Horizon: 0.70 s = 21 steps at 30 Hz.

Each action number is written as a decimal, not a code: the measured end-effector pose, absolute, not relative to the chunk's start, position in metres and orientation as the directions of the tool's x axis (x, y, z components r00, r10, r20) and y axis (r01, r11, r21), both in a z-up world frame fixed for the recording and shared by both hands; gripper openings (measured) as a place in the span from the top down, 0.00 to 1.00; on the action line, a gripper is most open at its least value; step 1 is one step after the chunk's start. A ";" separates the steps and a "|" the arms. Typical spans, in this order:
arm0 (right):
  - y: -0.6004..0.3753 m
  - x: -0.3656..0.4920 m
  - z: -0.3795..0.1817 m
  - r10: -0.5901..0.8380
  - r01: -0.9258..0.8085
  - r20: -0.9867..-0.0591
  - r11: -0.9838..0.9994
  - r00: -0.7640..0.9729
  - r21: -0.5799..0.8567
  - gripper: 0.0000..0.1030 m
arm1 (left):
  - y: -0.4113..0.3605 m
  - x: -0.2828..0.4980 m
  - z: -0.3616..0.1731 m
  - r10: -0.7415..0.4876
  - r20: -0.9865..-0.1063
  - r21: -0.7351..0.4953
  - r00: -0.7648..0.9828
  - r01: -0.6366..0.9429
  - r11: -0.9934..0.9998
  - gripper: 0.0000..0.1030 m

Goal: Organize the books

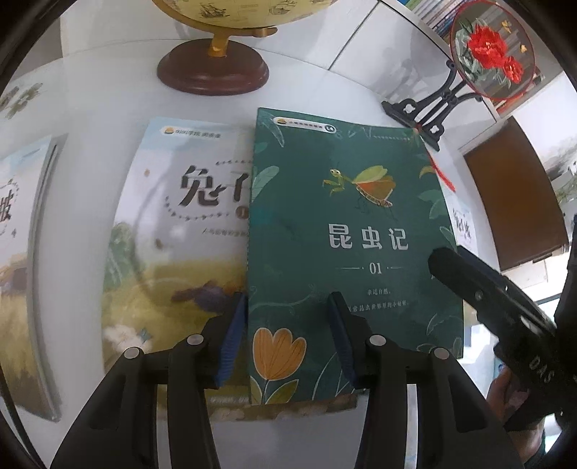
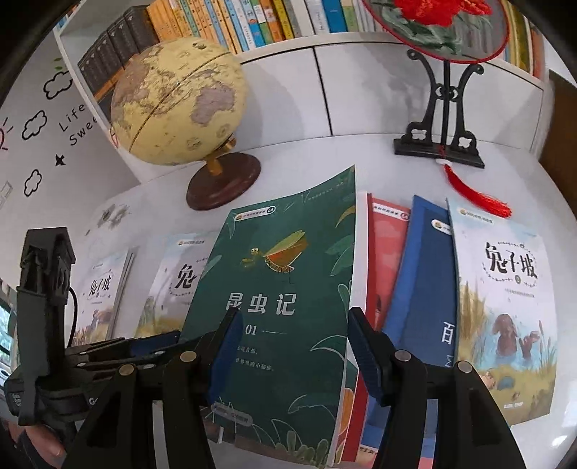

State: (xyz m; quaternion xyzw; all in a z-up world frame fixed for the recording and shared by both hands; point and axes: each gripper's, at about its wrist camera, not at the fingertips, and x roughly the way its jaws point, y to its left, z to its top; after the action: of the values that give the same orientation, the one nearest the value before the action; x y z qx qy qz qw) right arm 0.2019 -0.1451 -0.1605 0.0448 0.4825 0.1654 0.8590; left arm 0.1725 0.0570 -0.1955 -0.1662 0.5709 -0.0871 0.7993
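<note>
A green insect book (image 1: pixel 360 223) lies on top of a small stack on the white table (image 1: pixel 108 108). My left gripper (image 1: pixel 286 297) hovers over its near left corner, jaws apart, the left pad beside the spine edge, nothing pinched. In the right wrist view the green book (image 2: pixel 288 288) fills the gap beyond my right gripper (image 2: pixel 294 314), whose jaws also stand apart and grip nothing. One of the right gripper's fingers (image 1: pixel 468 277) reaches the book's right edge. The left gripper's fingers (image 2: pixel 144 346) sit at its left edge.
A rabbit book (image 1: pixel 180 216) lies left of the green one, another (image 1: pixel 21 252) farther left. Red (image 2: pixel 387 245), blue (image 2: pixel 422 288) and rabbit (image 2: pixel 505 306) books fan out to the right. Behind stand a globe (image 2: pixel 176 104), a fan stand (image 2: pixel 440 144) and a bookshelf (image 2: pixel 252 21).
</note>
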 end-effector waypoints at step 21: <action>-0.162 0.113 -0.173 0.347 -0.225 -0.867 0.933 0.358 0.281 0.43 | 0.069 0.105 -0.204 -0.339 -0.907 -0.366 0.249 -0.070 0.928 0.54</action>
State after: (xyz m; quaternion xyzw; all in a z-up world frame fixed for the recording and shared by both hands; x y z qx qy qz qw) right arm 0.1128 -0.1622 -0.1729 0.0569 0.5394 0.1740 0.8219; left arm 0.1052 0.0691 -0.2044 -0.1685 0.6067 -0.0873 0.7720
